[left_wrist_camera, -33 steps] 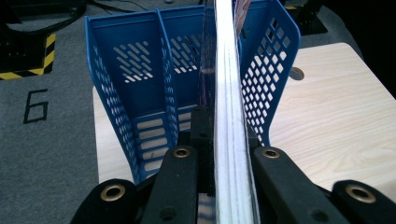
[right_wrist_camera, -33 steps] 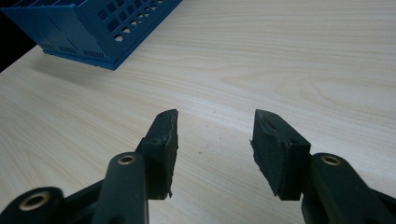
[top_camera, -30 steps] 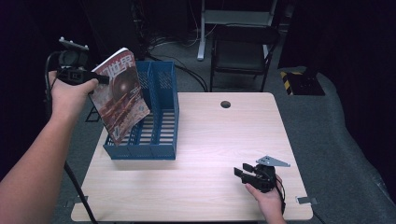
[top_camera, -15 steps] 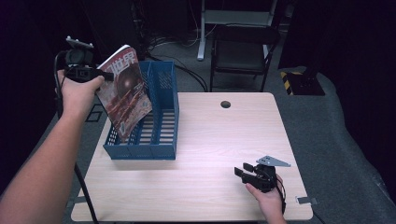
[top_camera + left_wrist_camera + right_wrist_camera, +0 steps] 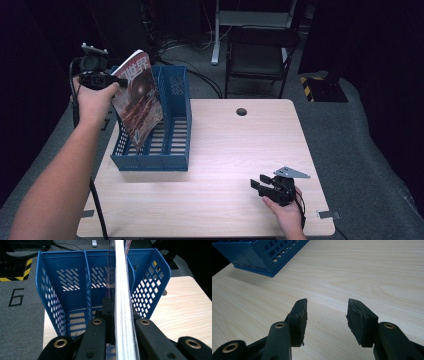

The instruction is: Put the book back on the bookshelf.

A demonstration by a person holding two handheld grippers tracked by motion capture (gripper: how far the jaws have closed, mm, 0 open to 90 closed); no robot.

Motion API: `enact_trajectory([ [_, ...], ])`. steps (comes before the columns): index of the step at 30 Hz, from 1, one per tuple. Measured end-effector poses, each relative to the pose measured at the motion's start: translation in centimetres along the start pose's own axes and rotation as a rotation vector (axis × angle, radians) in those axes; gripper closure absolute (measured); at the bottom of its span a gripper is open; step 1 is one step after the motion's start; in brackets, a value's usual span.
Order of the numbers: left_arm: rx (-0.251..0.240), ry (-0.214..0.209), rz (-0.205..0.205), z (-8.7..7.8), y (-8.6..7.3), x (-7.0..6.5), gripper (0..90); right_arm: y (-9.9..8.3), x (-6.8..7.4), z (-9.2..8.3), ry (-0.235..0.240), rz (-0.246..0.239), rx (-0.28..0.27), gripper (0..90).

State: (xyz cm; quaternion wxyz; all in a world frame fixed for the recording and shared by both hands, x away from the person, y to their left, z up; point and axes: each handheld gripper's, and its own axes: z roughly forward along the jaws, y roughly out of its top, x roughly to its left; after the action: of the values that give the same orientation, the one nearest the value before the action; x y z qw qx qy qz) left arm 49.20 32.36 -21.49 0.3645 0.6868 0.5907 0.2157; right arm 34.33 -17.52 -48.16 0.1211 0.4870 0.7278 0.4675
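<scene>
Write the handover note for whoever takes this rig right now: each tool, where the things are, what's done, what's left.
Left tool: shut on the magazine, gripping it by one edge, held tilted above the blue file rack.
Right tool: open, nothing between its jaws, low over the near right part of the table.
Things: the rack stands at the table's left side, its slots visible from above; the magazine's lower corner dips toward one of the left slots, though which slot is hard to tell.
Done: magazine picked up and brought over the rack.
Left: lower it fully into a slot, release, withdraw.
</scene>
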Motion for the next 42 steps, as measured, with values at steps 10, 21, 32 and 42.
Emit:
enact_trajectory([
  [10, -0.014, 0.016, 0.008, 1.3, -0.4, -0.2, 83.9, 0.0, -0.3, -0.2, 0.007, 0.020, -0.009, 50.2],
  [21, -0.019, 0.035, -0.010, 2.5, -0.8, -0.1, 83.9, 0.0, -0.3, -0.1, -0.004, 0.004, -0.002, 50.2],
  [32, -0.019, 0.036, -0.008, 3.9, -1.8, -0.3, 83.9, 0.0, -0.3, 0.0, 0.001, 0.005, -0.004, 50.3],
  [42, -0.010, 0.048, -0.009, 4.9, -2.7, -0.1, 84.0, 0.0, -0.3, 0.0, 0.001, 0.002, -0.003, 50.2],
])
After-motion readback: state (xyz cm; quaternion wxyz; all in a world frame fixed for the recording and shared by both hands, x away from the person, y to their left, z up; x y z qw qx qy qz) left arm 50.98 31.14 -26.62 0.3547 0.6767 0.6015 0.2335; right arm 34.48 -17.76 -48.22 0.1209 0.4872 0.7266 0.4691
